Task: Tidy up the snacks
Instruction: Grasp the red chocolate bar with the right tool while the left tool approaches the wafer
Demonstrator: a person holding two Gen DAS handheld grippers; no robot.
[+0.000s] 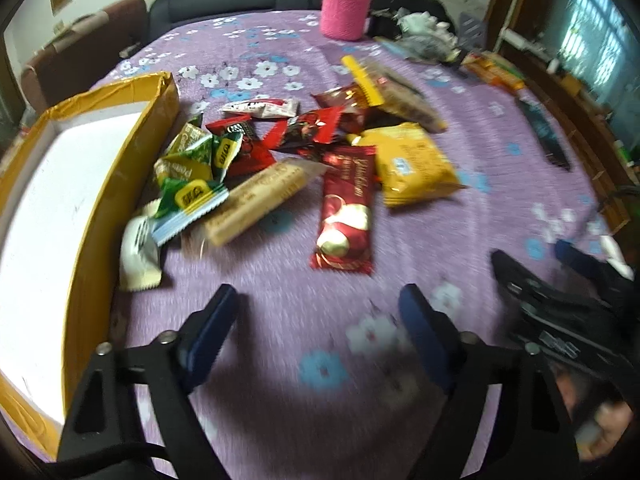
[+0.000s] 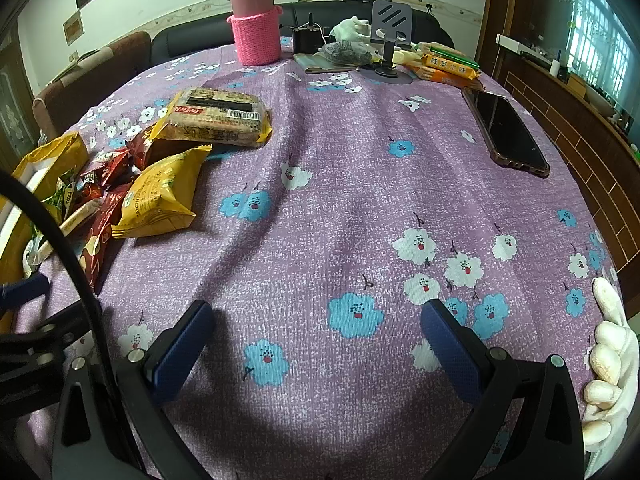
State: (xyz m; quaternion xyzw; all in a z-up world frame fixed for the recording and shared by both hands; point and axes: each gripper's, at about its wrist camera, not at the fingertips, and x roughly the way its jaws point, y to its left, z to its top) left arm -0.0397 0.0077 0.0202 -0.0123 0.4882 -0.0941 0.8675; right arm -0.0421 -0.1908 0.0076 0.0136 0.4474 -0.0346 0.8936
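The left gripper [image 1: 316, 312] has its jaws spread wide and holds nothing; only purple flowered tablecloth [image 1: 280, 304] lies between its blue pads. Just beyond its tips sits the heap of snacks [image 1: 288, 160], the landmark here. Nearest on the heap's near edge is a long red bar [image 1: 346, 210], lying flat and partly clear of the rest. To the left of it a beige wafer pack [image 1: 256, 200] lies slantwise, with green sachets [image 1: 188, 192] and a white packet [image 1: 138, 254] crowding the wall of the yellow box [image 1: 132, 184], which touches the heap's left side and looks bare inside. A yellow pouch [image 1: 412, 164] sits at the heap's right, and a pink bottle [image 1: 345, 8] stands well behind.

The right gripper [image 2: 316, 320] is likewise open and empty, over bare cloth to the right of the heap, the yellow pouch [image 2: 160, 196] nearest it. A phone [image 2: 506, 132] lies far right of the heap.

By my judgement the sorting has hardly begun: this is the approach for a first pick. The next move calls for lowering the left jaws astride the red bar's narrow width, closing, then carrying it over the box wall.
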